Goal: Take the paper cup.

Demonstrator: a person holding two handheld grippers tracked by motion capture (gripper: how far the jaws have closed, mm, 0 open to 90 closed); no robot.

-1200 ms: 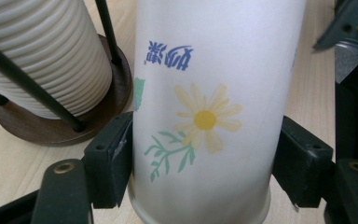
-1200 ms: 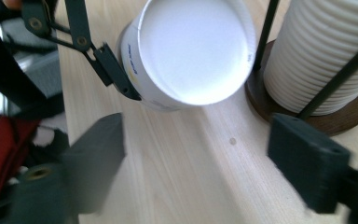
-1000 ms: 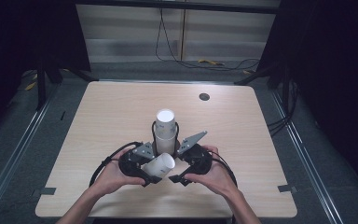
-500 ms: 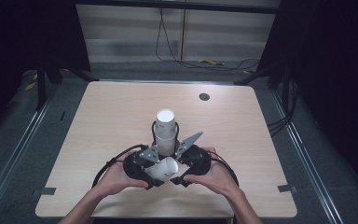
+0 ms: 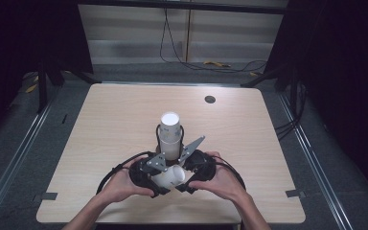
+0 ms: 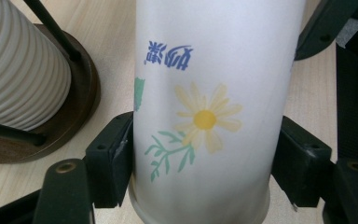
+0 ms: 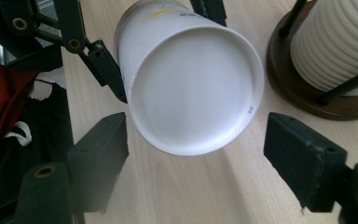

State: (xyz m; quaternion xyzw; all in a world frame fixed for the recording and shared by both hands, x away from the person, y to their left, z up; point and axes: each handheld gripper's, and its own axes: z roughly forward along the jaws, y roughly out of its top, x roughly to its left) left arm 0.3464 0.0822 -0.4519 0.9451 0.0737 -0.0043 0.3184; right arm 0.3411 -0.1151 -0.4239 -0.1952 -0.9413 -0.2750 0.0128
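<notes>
Compared with a second before, the flower-printed paper cup (image 5: 171, 176) had been drawn slightly lower in the high view, toward the bottom centre of the frame. It lay on its side between the two hands, above the table (image 5: 100, 124).

The left gripper (image 6: 204, 175) was clenched on the cup: in the left gripper view both black pads pressed the printed wall, one at lower left, one at lower right.

The right gripper (image 7: 198, 161) had just been closing. In the right gripper view its jaws flanked the cup's flat white base (image 7: 193, 88), yet a gap of bare table showed on either side, so it was released, not gripping.

Judgement: a hand-over or a two-handed pull was being set up; the right jaws needed to close further on the base end before the left could let go.

Surroundings: a ribbed cup stack (image 5: 170, 134) stood in a dark wire holder with a round wooden foot (image 7: 303, 88), just above the grippers at frame centre. It stood close to the lying cup and would obstruct any forward swing. A small dark disc (image 5: 210, 99) lay at upper right, well apart. Cables (image 5: 120, 168) looped round the hands.
</notes>
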